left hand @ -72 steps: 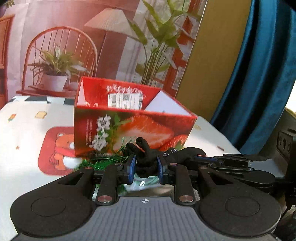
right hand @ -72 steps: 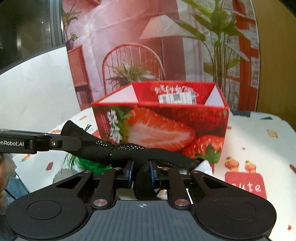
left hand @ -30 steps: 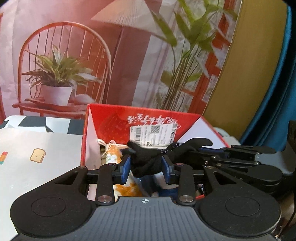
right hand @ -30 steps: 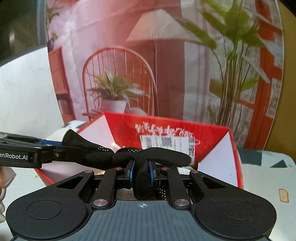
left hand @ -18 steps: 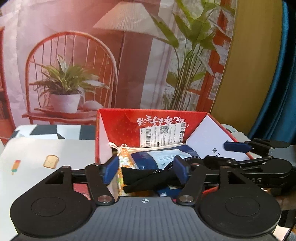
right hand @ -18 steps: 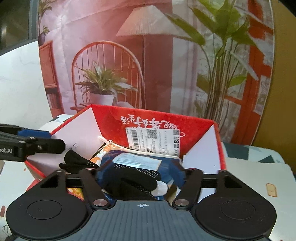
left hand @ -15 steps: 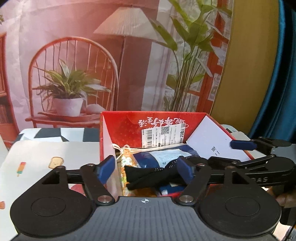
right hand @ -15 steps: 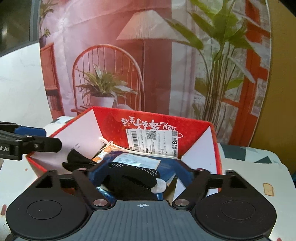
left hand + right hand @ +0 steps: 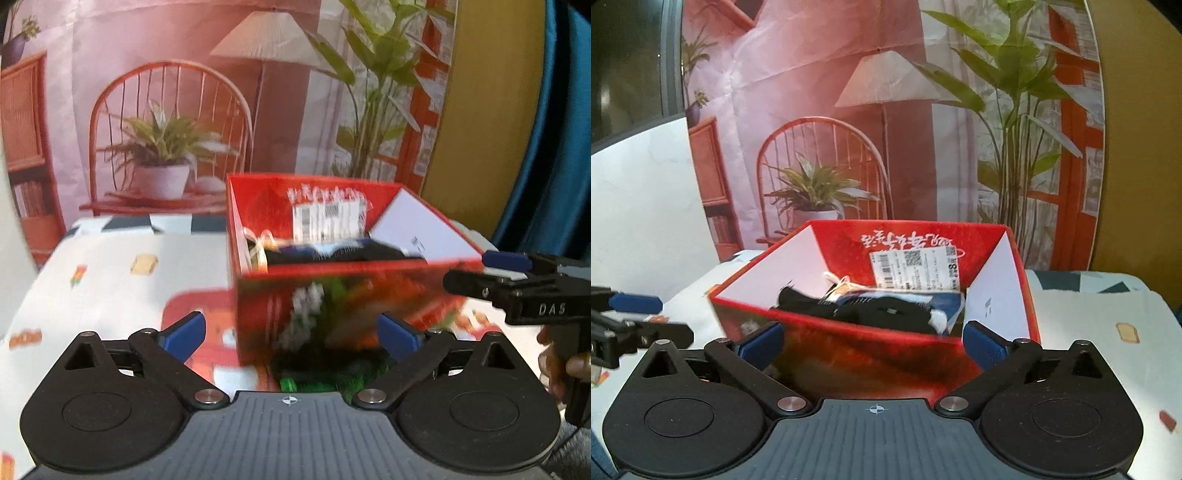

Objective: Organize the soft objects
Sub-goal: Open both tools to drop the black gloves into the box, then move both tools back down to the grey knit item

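A red strawberry-print box (image 9: 332, 314) stands on the table; it also shows in the right wrist view (image 9: 886, 354). A black glove (image 9: 871, 310) lies inside it on top of blue packets; in the left wrist view the glove (image 9: 332, 255) shows just over the rim. My left gripper (image 9: 291, 334) is open and empty in front of the box. My right gripper (image 9: 873, 341) is open and empty, close to the box's front wall. A green fuzzy object (image 9: 317, 382) lies on the table before the box.
The table wears a white cloth with small prints (image 9: 110, 273) and a red bear patch (image 9: 210, 332). A printed backdrop of a chair and plants (image 9: 849, 147) hangs behind. A blue curtain (image 9: 554, 129) is at the right.
Both grippers carried the black glove up over the box, opened and dropped it inside. Since then both have drawn back and lower, with jaws wide open.
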Action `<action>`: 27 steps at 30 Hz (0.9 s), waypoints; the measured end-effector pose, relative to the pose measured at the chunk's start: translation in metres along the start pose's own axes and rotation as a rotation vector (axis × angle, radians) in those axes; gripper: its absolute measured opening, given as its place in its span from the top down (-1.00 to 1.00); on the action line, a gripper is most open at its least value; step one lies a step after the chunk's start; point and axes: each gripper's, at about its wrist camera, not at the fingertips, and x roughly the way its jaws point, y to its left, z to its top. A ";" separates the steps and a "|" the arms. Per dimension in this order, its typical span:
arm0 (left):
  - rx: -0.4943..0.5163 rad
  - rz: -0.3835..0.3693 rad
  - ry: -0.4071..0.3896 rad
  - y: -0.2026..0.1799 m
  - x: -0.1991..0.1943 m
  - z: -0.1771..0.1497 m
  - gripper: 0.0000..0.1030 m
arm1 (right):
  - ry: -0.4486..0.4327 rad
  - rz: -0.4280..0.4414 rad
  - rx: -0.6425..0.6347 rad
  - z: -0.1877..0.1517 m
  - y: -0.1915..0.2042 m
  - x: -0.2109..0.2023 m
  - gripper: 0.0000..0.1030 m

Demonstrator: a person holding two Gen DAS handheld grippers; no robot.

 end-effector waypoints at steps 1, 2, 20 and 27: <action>-0.004 -0.005 0.012 -0.001 -0.003 -0.007 -0.95 | -0.001 0.003 0.001 -0.005 0.001 -0.005 -0.99; -0.006 -0.010 0.023 -0.001 -0.005 -0.015 -0.95 | 0.001 0.005 0.001 -0.010 0.002 -0.010 -0.99; -0.117 0.026 0.196 0.011 -0.008 -0.103 -0.94 | 0.211 -0.076 0.069 -0.111 -0.001 -0.043 -0.99; -0.106 0.002 0.186 0.007 -0.009 -0.106 -0.87 | 0.279 -0.127 0.061 -0.124 -0.005 -0.035 -0.99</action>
